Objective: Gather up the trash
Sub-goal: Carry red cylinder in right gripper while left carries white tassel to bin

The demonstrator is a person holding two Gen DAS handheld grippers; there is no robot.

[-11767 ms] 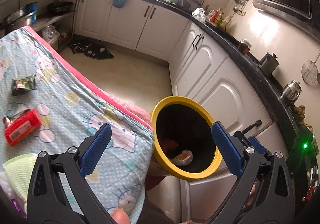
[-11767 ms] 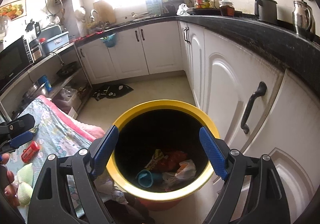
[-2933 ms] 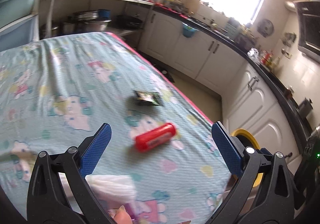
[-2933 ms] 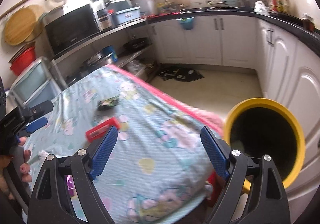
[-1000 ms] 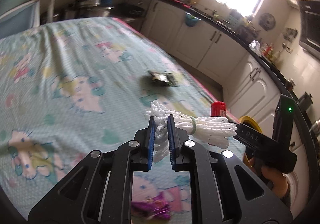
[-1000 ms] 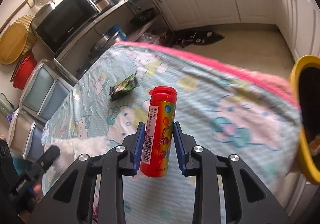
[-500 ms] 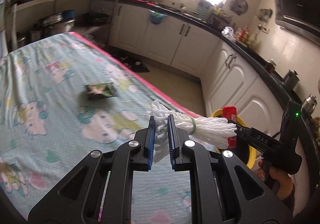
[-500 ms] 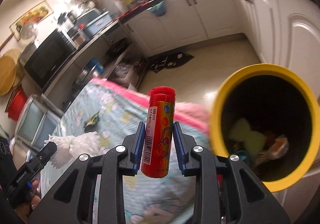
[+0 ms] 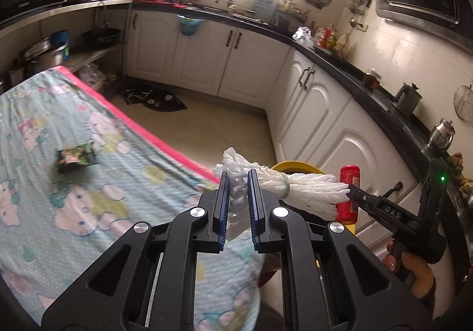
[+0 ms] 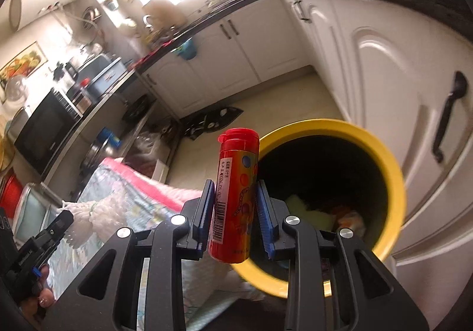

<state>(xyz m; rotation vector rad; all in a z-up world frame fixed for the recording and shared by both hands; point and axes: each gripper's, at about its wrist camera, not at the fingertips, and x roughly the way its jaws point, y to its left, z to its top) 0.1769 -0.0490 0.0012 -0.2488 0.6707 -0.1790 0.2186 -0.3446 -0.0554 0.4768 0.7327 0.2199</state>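
Note:
My left gripper [image 9: 238,180] is shut on a white foam net bundle [image 9: 298,187] tied with a green band, held over the table's right edge. My right gripper [image 10: 235,193] is shut on a red candy tube [image 10: 235,193], upright, just left of the yellow-rimmed trash bin [image 10: 390,171]. The bin holds several pieces of trash. In the left wrist view the right gripper [image 9: 351,193] holds the tube [image 9: 348,183] in front of the bin's rim [image 9: 291,166]. A dark green snack wrapper [image 9: 76,157] lies on the tablecloth.
The table carries a light blue cartoon tablecloth [image 9: 74,212] with a pink edge. White kitchen cabinets [image 9: 340,130] with dark handles stand close behind the bin. A dark mat [image 9: 153,97] lies on the floor.
Both grippers have swung right from the table toward the bin, still holding their items. The bin now sits right beside the red tube.

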